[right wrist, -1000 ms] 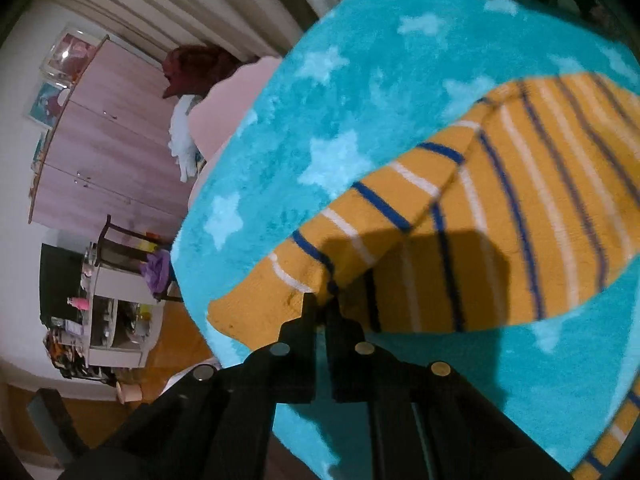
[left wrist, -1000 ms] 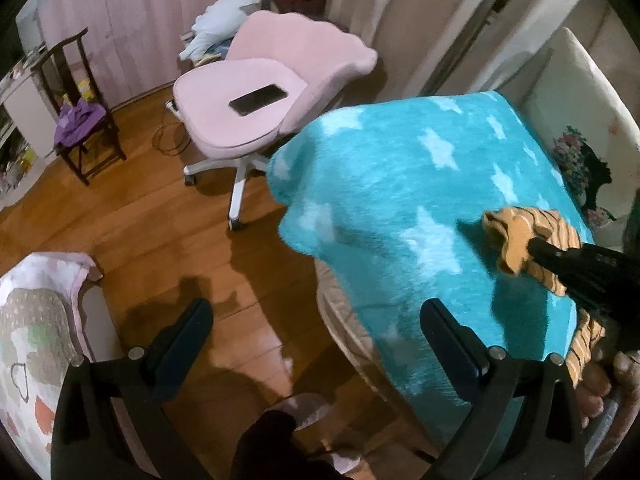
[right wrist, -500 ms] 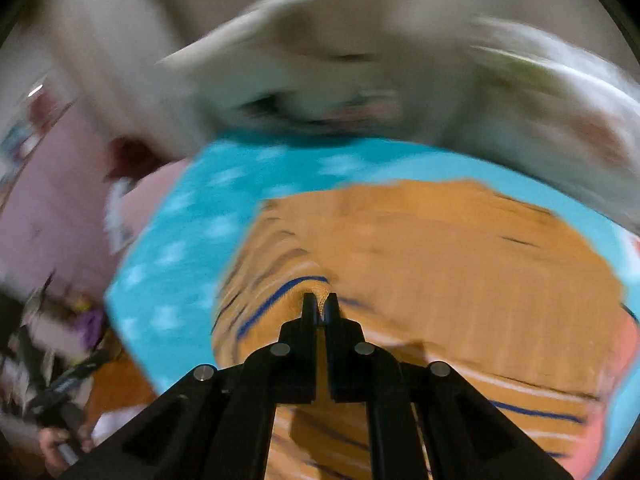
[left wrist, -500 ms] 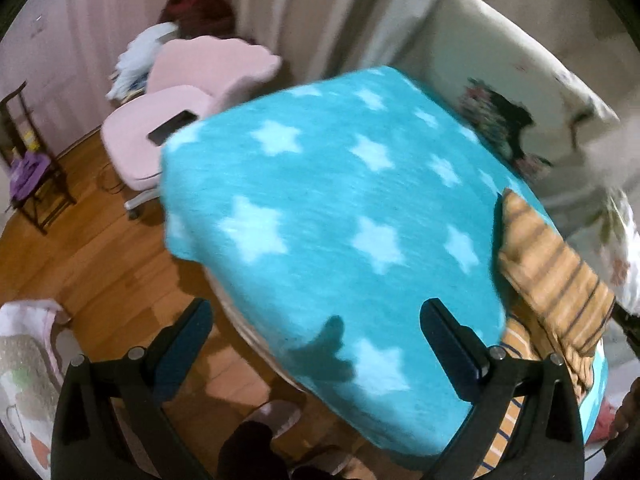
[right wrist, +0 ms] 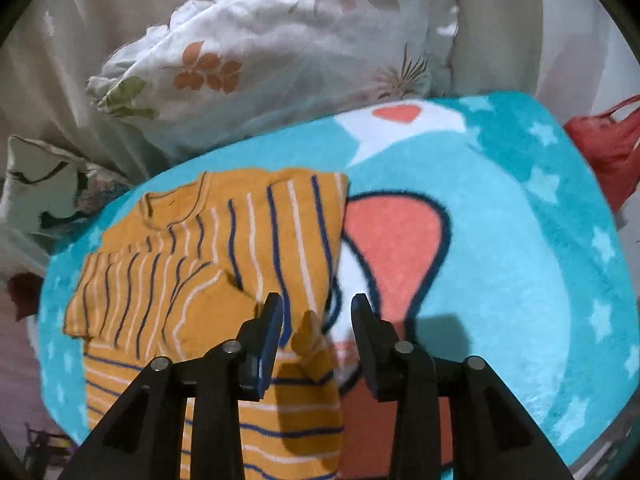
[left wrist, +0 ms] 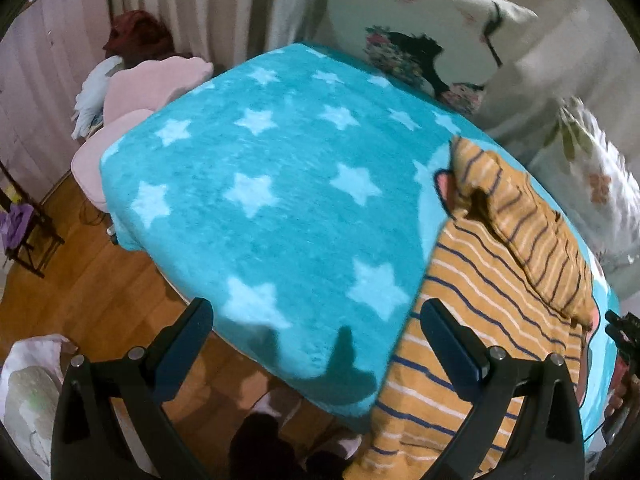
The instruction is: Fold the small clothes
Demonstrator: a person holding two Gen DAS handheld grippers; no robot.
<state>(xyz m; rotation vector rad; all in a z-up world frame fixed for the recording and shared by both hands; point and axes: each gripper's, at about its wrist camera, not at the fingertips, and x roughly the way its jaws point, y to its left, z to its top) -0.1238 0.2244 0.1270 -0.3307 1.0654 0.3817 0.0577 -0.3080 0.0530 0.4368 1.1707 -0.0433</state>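
Right now the right gripper (right wrist: 316, 312) is opening over the shirt (right wrist: 208, 264); a bit of orange fabric is showing between the jaws, but the pads aren't pressing on it, so released. The left gripper (left wrist: 316, 334) is hanging wide open, holding nothing, over the near edge of the blanket (left wrist: 280, 184).

The shirt is lying toward the blanket's right edge in the left view, partly folded: one side is doubled over onto the body, and the lower hem is hanging past the blanket's near edge. The collar is pointing toward the pillows (right wrist: 280, 40).

Risks, as judgement:
- The folded flap is sitting loose and bunched; it may be springing back as the jaws are letting go, undoing the fold.
- The left finger (right wrist: 272, 320) is probably sitting very close to the cloth, hard to tell under blur; pulling away could be snagging and dragging the layer.
- The overhanging hem could be pulling the shirt off the edge, since the fleece is soft and the surface slopes there.
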